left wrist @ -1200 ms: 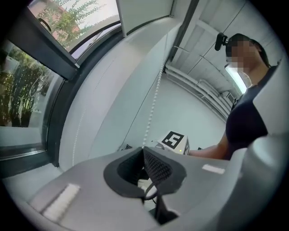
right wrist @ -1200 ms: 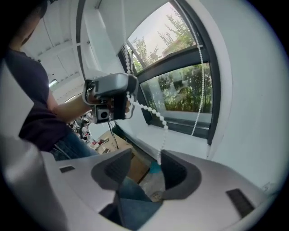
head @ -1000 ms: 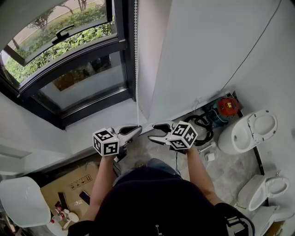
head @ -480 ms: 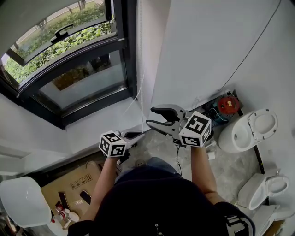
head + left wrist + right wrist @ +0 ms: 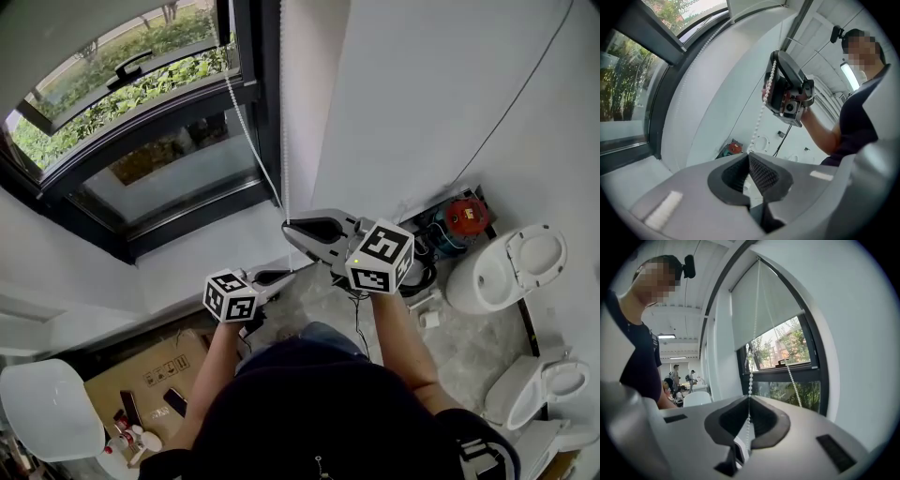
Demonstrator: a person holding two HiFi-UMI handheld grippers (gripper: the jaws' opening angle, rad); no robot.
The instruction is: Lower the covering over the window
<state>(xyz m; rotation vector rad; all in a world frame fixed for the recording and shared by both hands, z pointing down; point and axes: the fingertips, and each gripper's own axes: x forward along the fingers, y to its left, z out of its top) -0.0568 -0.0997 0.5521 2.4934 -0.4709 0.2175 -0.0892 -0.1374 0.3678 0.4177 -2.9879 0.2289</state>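
the blind (image 5: 764,305) is a plain, pale sheet covering only the top part of the window (image 5: 159,150). its lower edge is straight and the glass beneath it is bare. its bead chain (image 5: 751,376) is white, made of small round beads on a loop. one strand hangs straight down beside the dark frame, and the other slants away across the pane toward the upper sash.

the straight strand runs into the right gripper (image 5: 289,226). its jaws have just been closing and now pinch the chain between their tips. below it the chain drops to the left gripper (image 5: 750,154), which is held lower and closer to the person. its jaws are pressed together, with the chain going in where the tips meet.

the window frame is black, the upper sash is tilted open, and green shrubs (image 5: 141,84) show outside. a white sill (image 5: 220,239) runs under the glass, and the walls (image 5: 422,94) on both sides are white, with a thin dark cable crossing the one on the right.

the floor (image 5: 469,347) is mottled grey. on it stand white toilets (image 5: 511,267) with their lids up. near them is a red-topped machine (image 5: 462,216) beside coiled black hose. a cardboard box (image 5: 141,375) and a white chair (image 5: 47,408) sit at the lower left.
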